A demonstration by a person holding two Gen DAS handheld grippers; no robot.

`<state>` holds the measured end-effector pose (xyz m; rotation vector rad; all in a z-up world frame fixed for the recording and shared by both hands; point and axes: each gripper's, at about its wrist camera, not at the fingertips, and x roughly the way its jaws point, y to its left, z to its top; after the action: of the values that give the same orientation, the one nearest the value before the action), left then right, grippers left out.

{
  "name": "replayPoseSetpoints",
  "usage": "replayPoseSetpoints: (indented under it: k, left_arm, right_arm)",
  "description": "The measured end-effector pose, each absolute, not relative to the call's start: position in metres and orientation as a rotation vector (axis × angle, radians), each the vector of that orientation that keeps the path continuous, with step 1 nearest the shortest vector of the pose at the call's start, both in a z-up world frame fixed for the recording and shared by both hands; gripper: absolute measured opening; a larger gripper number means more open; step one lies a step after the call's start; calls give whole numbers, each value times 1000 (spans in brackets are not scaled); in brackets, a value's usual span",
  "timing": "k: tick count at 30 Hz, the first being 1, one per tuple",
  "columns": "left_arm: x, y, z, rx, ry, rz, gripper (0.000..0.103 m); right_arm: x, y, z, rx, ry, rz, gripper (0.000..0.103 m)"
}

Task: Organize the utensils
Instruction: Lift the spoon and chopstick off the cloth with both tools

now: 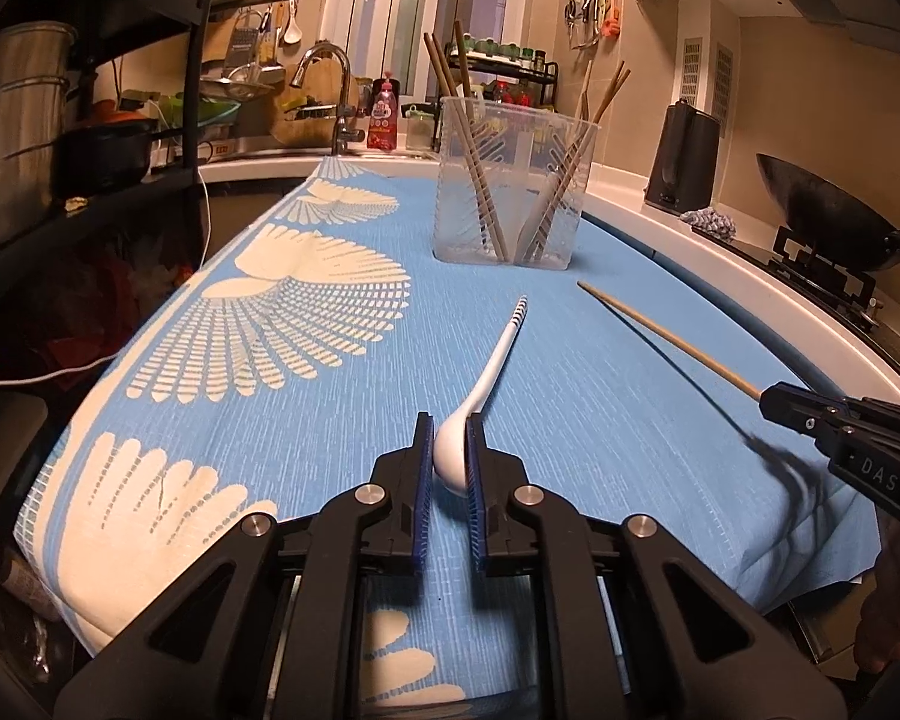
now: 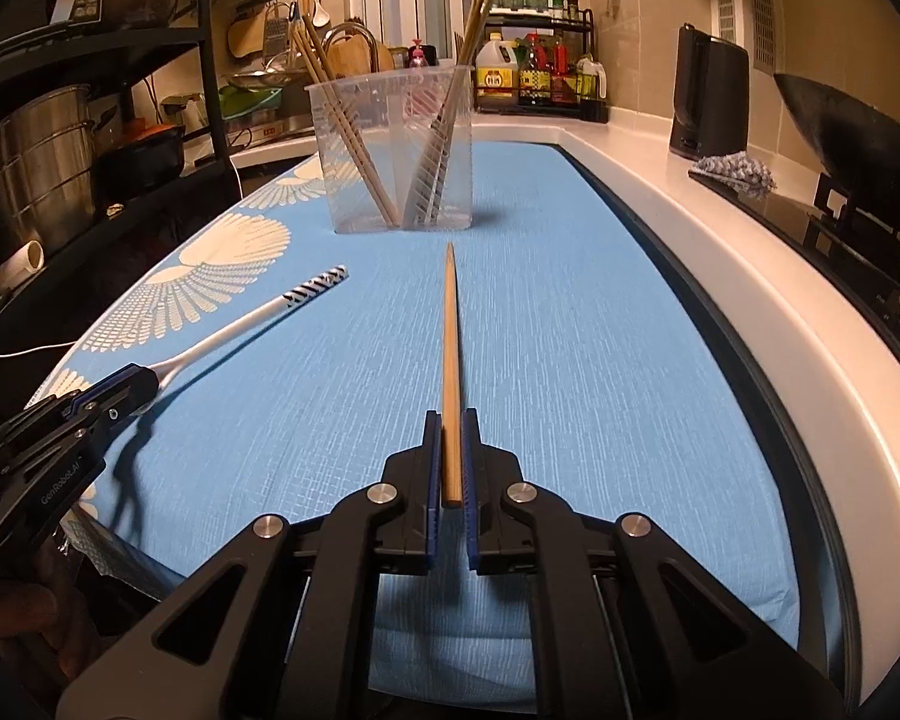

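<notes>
The left gripper (image 1: 450, 438) pinches the spoon (image 1: 486, 384) by its bowl and the right gripper (image 2: 450, 438) clamps the chopstick (image 2: 450, 360) by its butt (both near the cloth's (image 1: 570, 360) front edge), so either could swing or slip on the lift toward the clear holder (image 1: 510, 192).

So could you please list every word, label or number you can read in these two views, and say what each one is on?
"DAS": on the body of the right gripper, cut off at the frame edge.
"GenRobot.AI": on the body of the left gripper.
Labels on the sauce bottles: too small to read.
Print on the red pouch by the faucet: blurred, unreadable.
Red sticker on the counter edge: unreadable.
</notes>
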<state>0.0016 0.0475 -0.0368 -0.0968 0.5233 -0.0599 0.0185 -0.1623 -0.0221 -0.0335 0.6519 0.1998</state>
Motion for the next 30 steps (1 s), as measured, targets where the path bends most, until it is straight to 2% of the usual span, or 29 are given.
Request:
replayPoseSetpoints:
  k: [30]
  left_arm:
    - [28, 56, 72, -28, 296, -31, 12]
  right_arm:
    - [42, -162, 103, -20, 411, 220, 7]
